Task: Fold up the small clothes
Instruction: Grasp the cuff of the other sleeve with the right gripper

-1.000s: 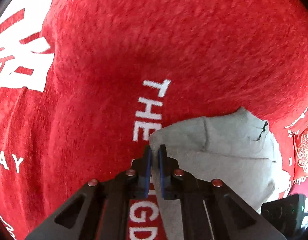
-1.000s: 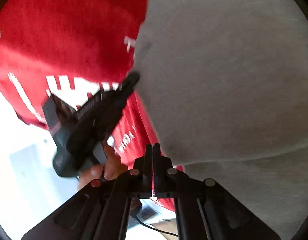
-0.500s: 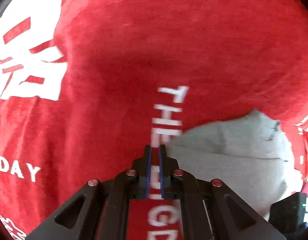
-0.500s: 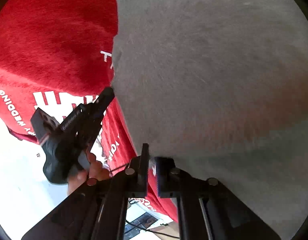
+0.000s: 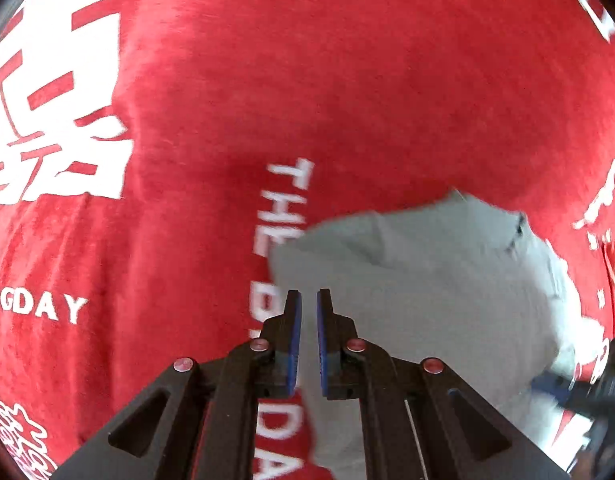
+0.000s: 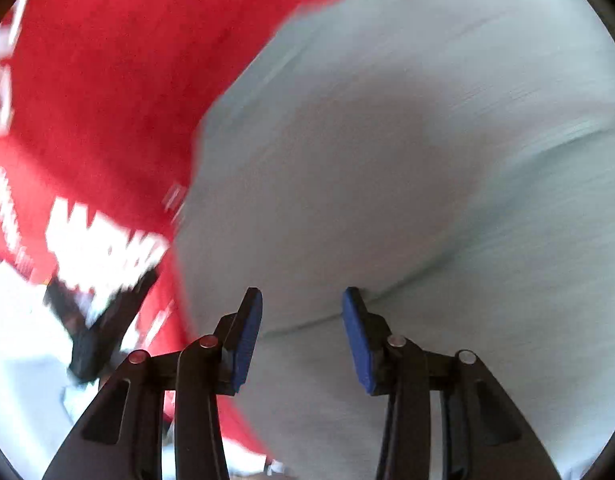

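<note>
On the red printed cloth [image 5: 347, 80] one small grey garment [image 5: 427, 300] is lying, its left edge crossing a column of white letters and its far edge ending in a raised corner, with bare red cloth running on beyond it to the left and far side. Seen from the right wrist, the same grey garment [image 6: 407, 160] is filling most of the view, a soft crease crossing it just ahead of the fingertips, while its left edge is meeting the red cloth [image 6: 107, 80].

Two grippers are showing. The left gripper [image 5: 308, 300] is hovering over the garment's near left part with its blue pads almost together; only a thin slit is showing between them, and no fabric is visibly caught there. The right gripper [image 6: 302, 300] has just been opening its jaws; its blue pads are standing well apart above the grey fabric, pinching nothing. Everything here is motion-blurred.
</note>
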`<state>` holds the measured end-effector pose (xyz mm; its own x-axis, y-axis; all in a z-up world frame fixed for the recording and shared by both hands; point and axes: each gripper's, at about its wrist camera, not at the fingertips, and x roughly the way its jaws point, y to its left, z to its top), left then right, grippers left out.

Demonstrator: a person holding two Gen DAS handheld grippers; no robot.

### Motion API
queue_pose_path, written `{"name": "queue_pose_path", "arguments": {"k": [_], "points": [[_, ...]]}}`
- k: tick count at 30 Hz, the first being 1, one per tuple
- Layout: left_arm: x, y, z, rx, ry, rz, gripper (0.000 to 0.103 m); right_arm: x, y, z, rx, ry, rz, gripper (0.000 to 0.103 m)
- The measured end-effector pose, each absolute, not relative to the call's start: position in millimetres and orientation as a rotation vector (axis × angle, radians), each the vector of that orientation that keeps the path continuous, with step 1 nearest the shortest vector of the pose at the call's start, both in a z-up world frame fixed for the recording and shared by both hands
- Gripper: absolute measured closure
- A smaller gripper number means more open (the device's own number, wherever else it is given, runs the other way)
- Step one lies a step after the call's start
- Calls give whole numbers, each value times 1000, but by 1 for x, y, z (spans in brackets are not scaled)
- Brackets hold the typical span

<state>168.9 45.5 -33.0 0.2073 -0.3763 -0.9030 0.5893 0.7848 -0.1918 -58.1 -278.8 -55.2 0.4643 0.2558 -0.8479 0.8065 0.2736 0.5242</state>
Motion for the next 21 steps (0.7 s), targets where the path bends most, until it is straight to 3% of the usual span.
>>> {"name": "queue_pose_path", "arguments": {"k": [4, 5, 6, 12, 18, 21], "points": [[145, 29, -58, 264, 1211, -640, 94, -98, -329, -61, 1380, 1010, -669, 58], [140, 27, -64, 275, 1212, -621, 94, -102, -338, -66, 1421, 979, -666, 63], [139, 25, -66, 282, 1208, -608, 94, -95, -342, -68, 1415, 981, -664, 95], [126, 21, -71, 321, 1159, -585, 94, -54, -345, -23, 934, 1028, -527, 96], [124, 18, -68, 307, 1180, -539, 94, -76, -347, -59, 1116, 1134, -627, 94], [116, 17, -57, 343, 1178, -527, 94, -95, -348, -52, 1138, 1119, -671, 88]]}}
